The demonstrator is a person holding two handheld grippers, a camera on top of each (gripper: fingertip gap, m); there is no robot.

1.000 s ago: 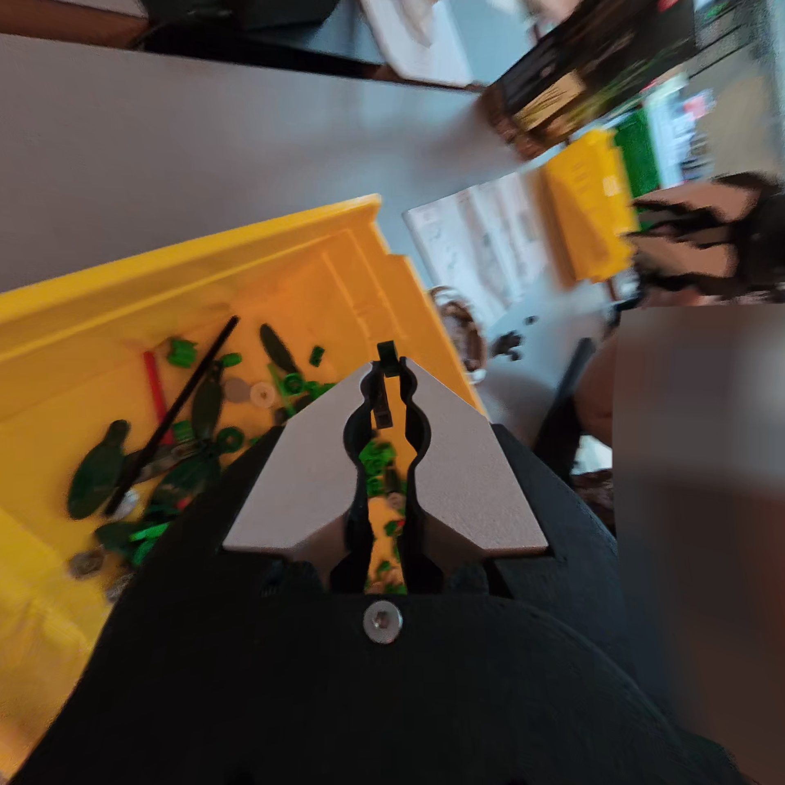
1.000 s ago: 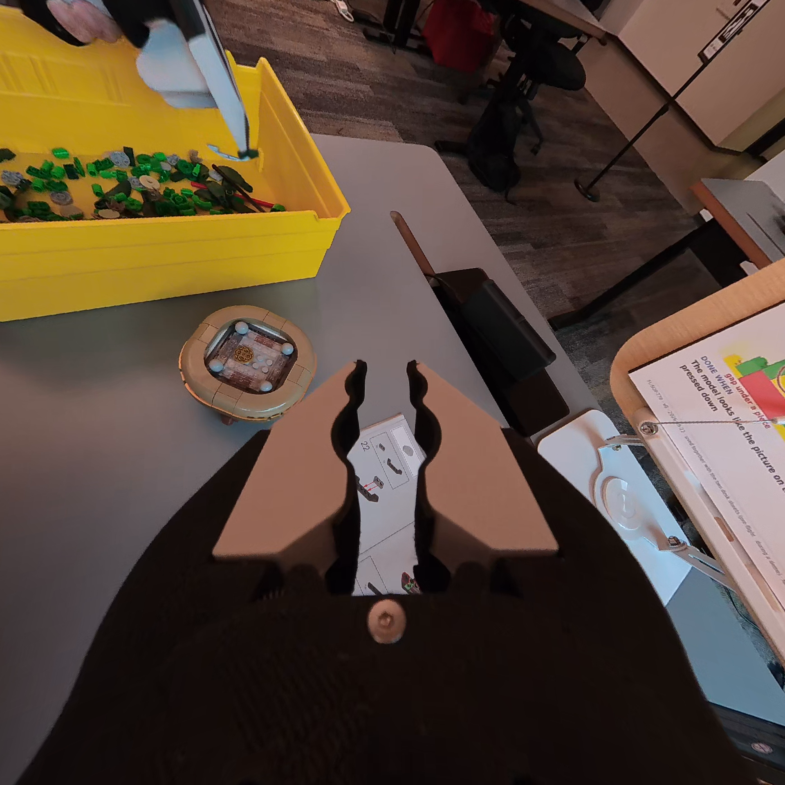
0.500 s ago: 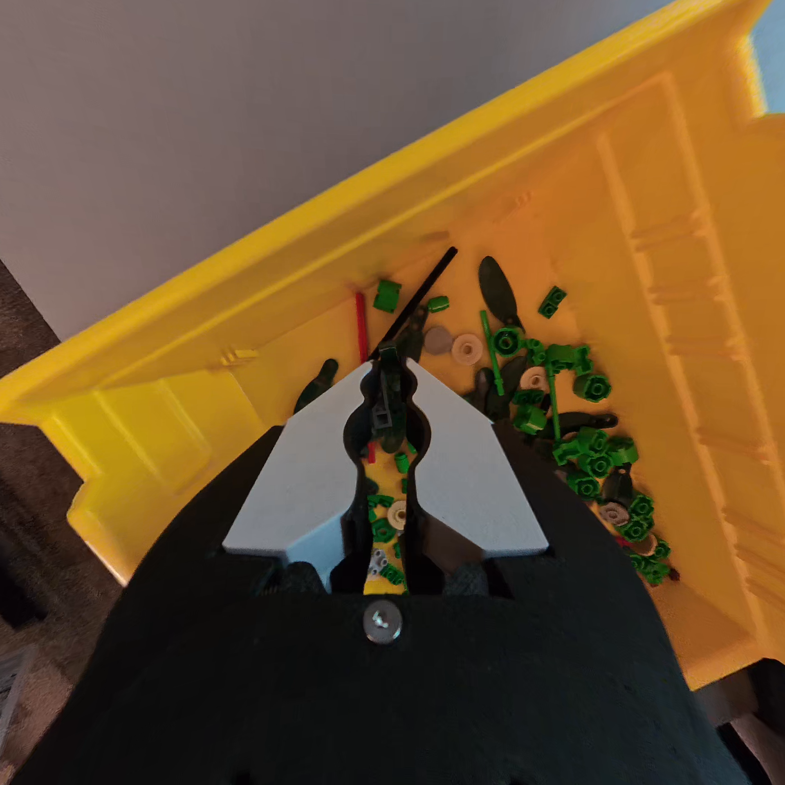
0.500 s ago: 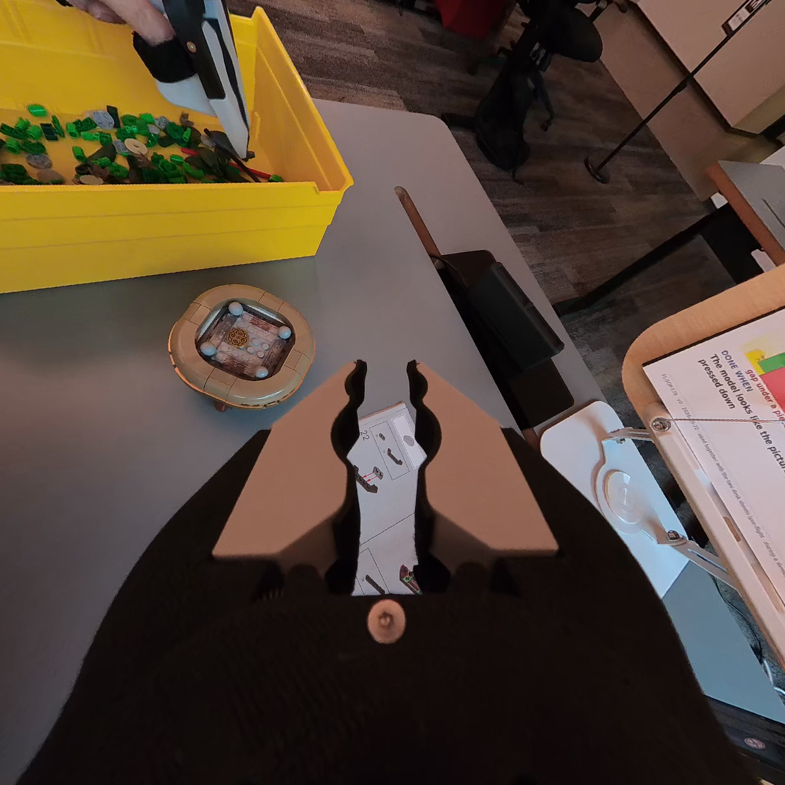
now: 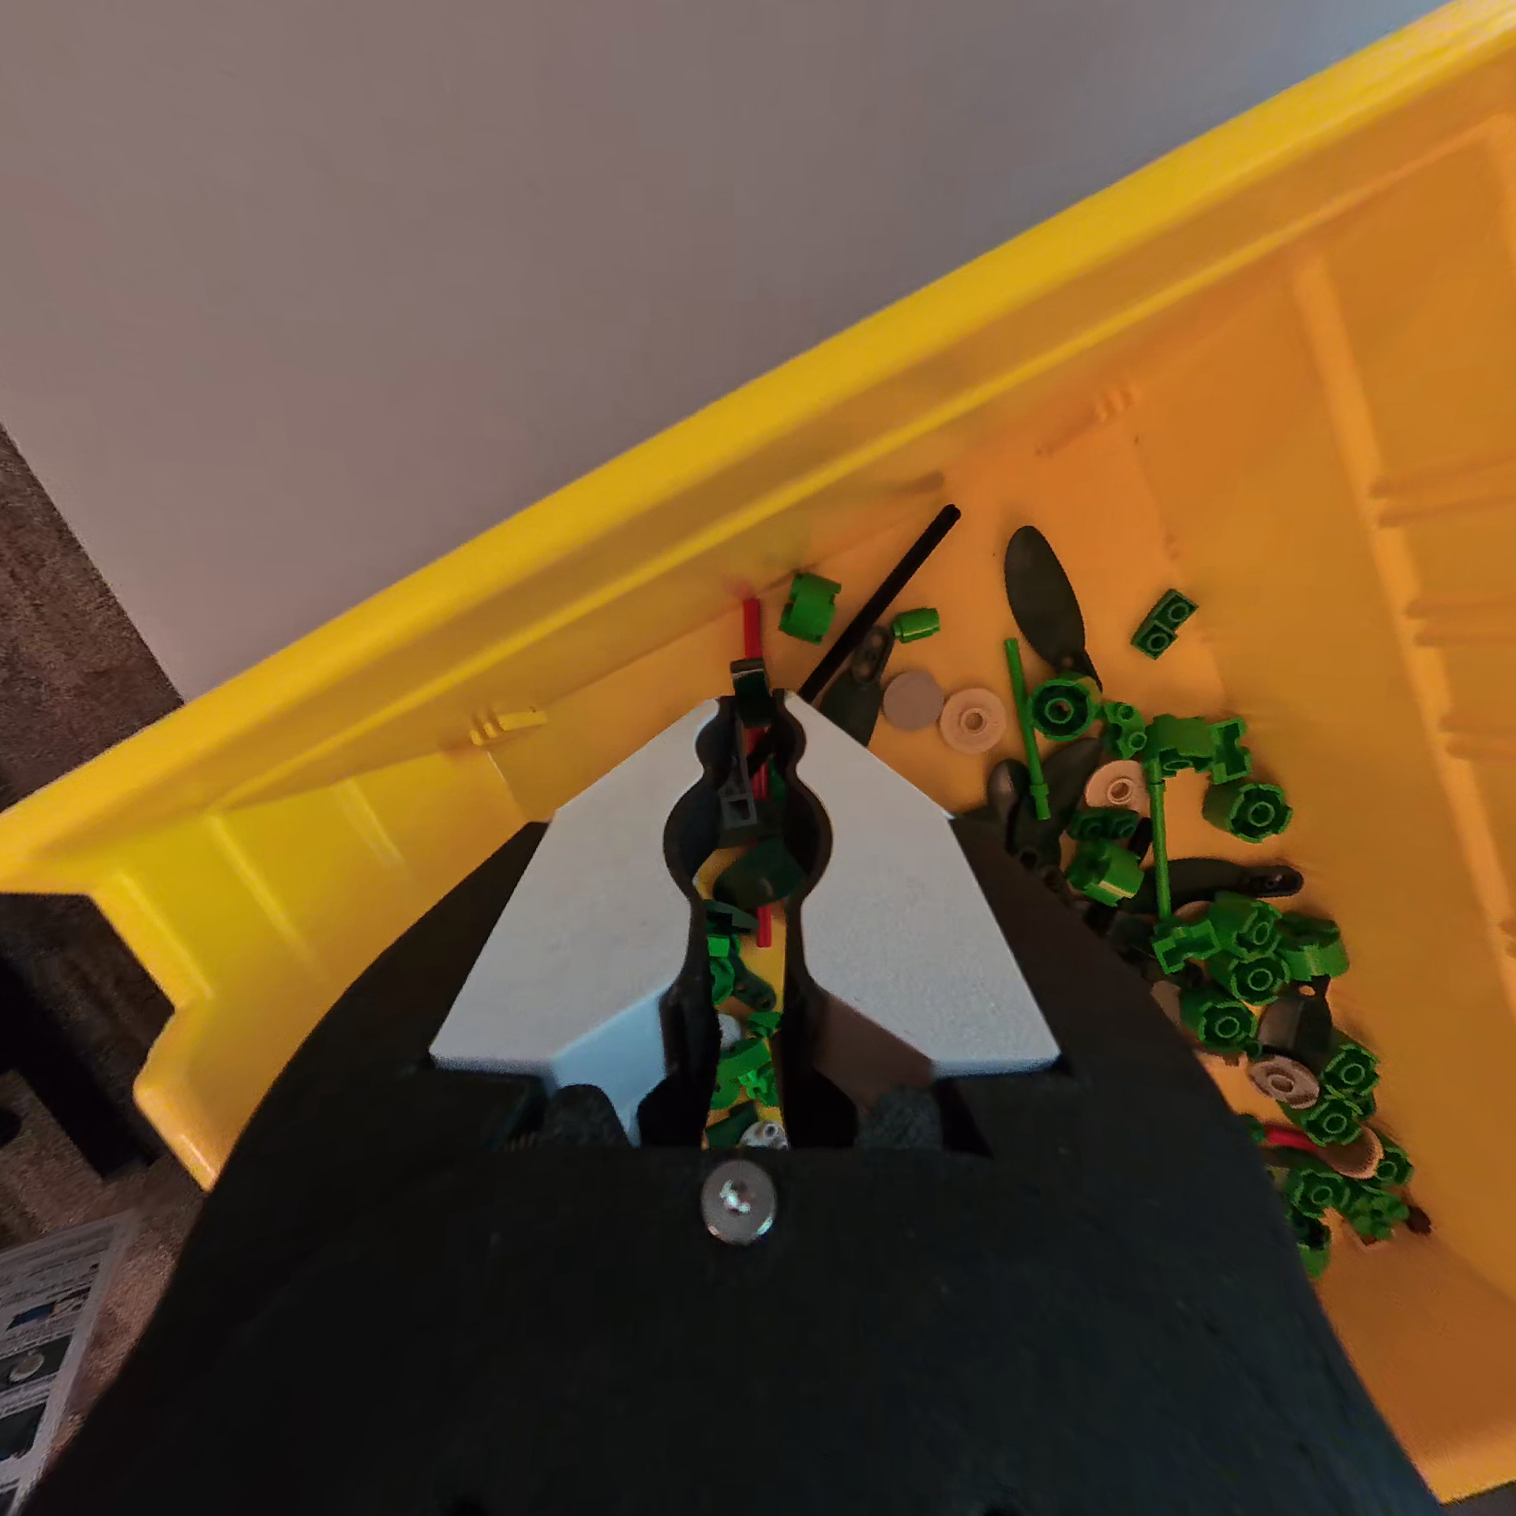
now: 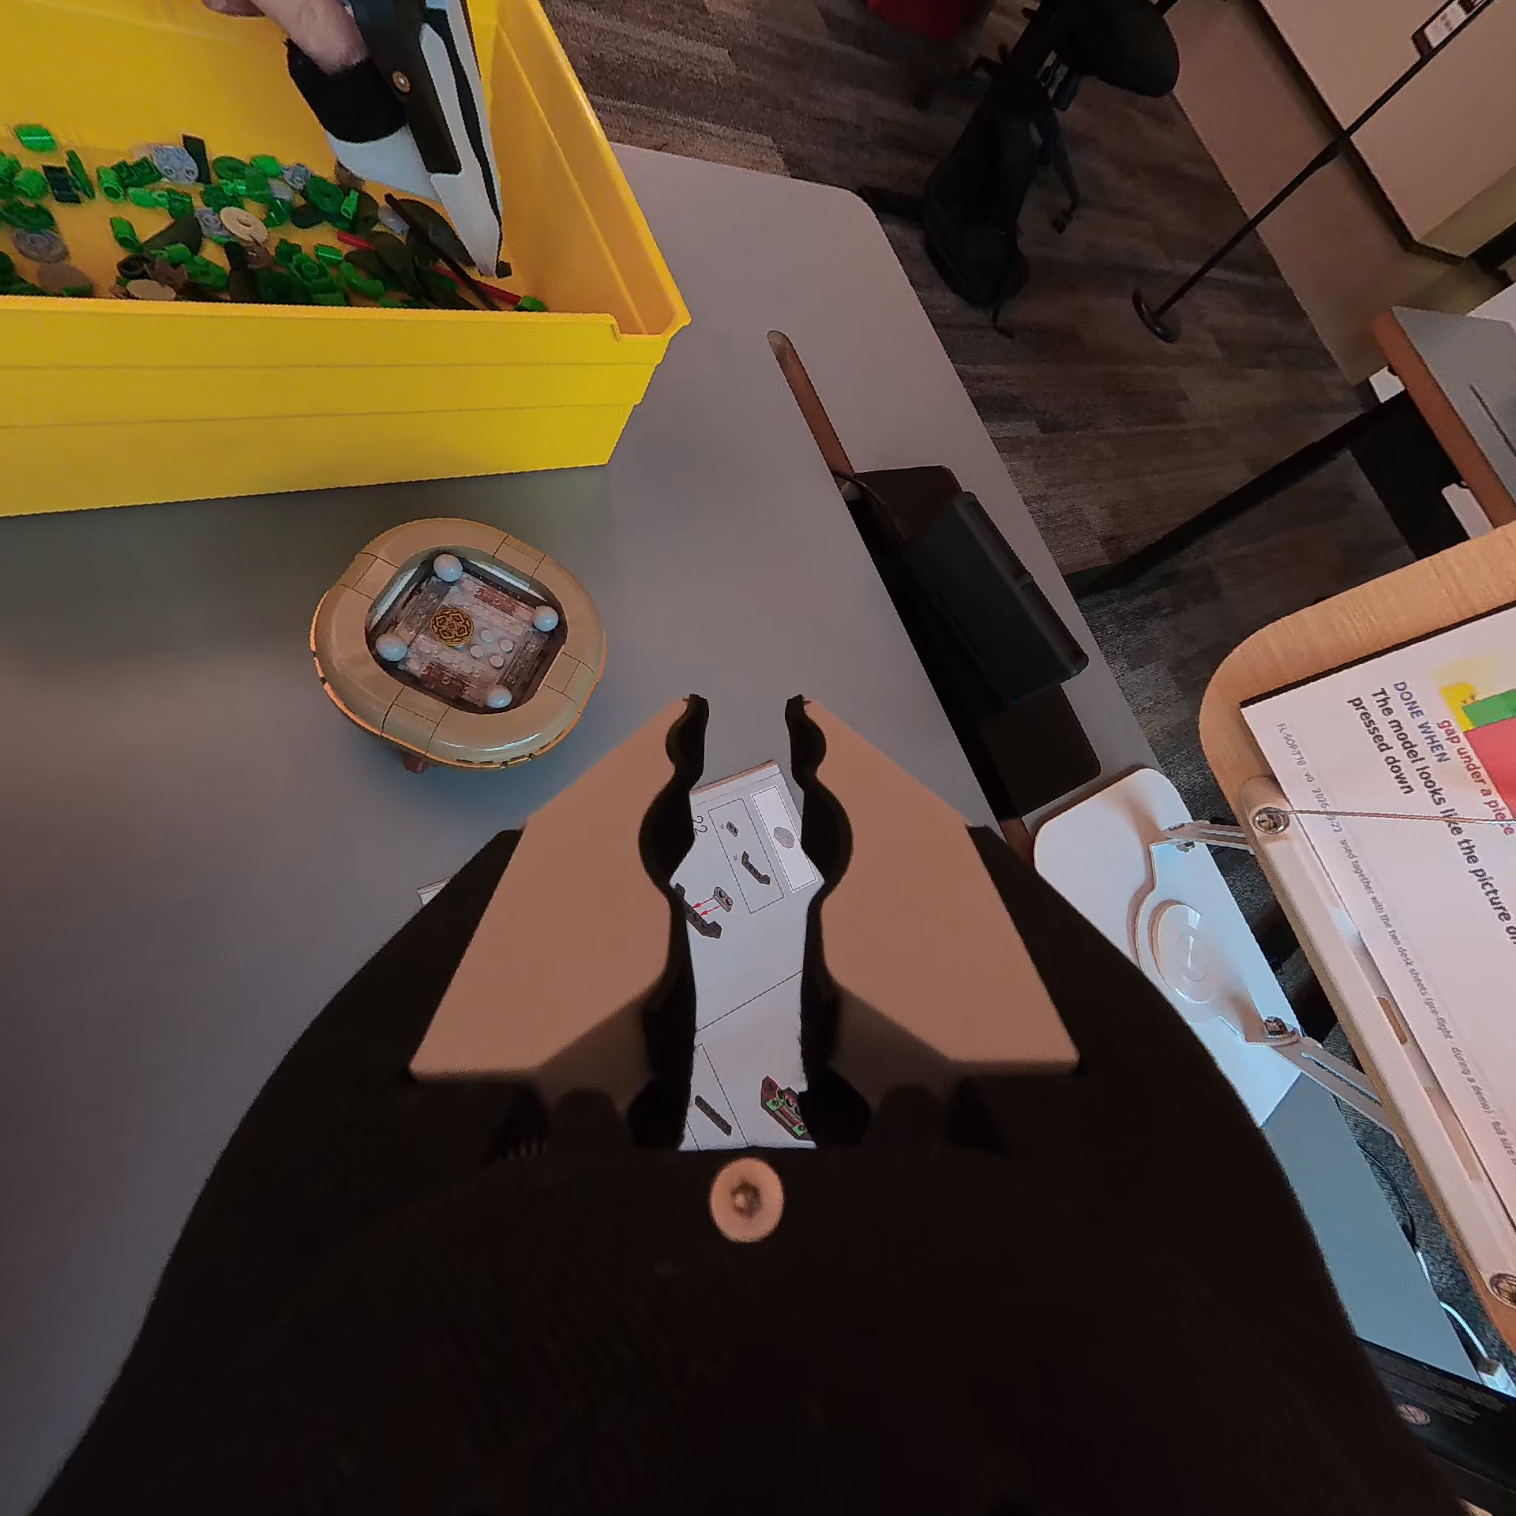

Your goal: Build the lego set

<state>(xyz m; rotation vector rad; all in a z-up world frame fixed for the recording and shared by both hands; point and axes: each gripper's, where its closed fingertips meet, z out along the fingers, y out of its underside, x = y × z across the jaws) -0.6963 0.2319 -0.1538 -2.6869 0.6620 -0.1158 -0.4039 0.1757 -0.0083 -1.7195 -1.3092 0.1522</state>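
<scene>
Inside yellow bin, left gripper pinches dark slim pc (tip green-black).

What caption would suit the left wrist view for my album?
Left gripper, shut on a small dark piece, over green bricks in the yellow bin.

Green lego pieces loose in yellow bin; tan round base on table.

Left gripper, centre frame, jaws closed on a dark piece above a yellow bin; loose green bricks lie at right.
</scene>
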